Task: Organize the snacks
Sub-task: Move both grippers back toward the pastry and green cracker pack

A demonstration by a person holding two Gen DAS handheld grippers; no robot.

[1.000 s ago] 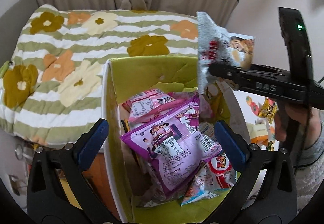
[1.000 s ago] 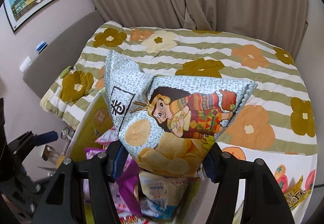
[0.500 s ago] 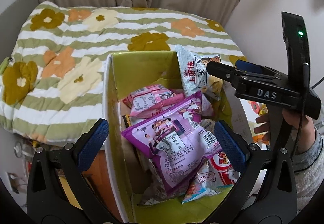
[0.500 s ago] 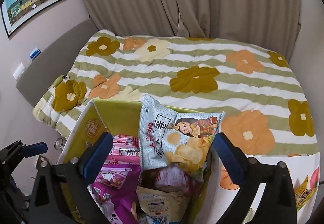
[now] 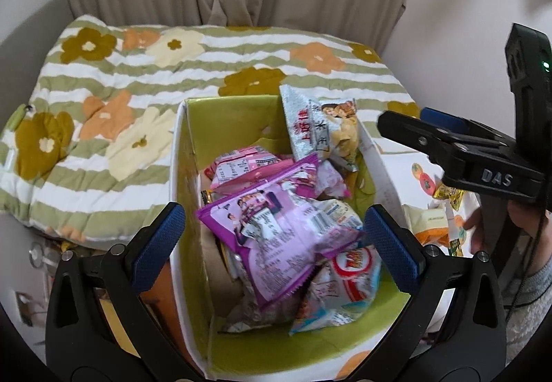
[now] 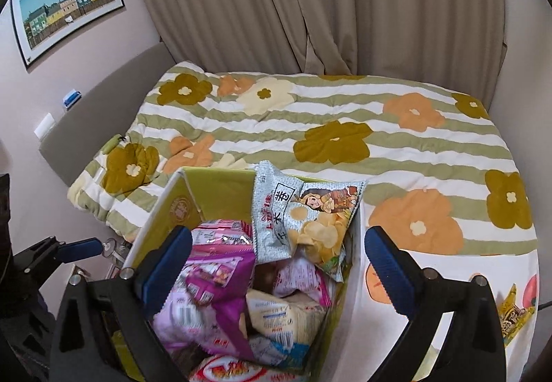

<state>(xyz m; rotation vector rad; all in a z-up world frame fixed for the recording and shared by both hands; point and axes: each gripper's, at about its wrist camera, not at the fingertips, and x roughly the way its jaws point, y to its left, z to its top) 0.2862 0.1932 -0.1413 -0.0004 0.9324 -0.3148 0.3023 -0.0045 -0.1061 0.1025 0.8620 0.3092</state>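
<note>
A green-lined cardboard box (image 5: 179, 154) holds several snack bags. A grey chip bag (image 5: 321, 130) with a cartoon figure leans in its far right corner; it also shows in the right wrist view (image 6: 293, 219). A purple bag (image 5: 276, 230) lies on top in the middle, with pink bags (image 5: 241, 168) behind and a red-and-white bag (image 5: 348, 282) in front. My left gripper (image 5: 272, 240) is open and empty above the box's near end. My right gripper (image 6: 276, 264) is open and empty above the box; its side shows in the left wrist view (image 5: 459, 144).
The box (image 6: 172, 209) stands against a bed with a green-striped flower quilt (image 6: 327, 126). To the right, a white cloth with fruit prints (image 6: 465, 264) carries loose snacks, among them a yellow packet (image 6: 510, 316) and an orange pack (image 5: 431, 226). Curtains (image 6: 310, 2) hang behind.
My right gripper opened and let go of the grey chip bag, which dropped into the box's far right corner. The gripper then drew back. My left gripper stayed open.
</note>
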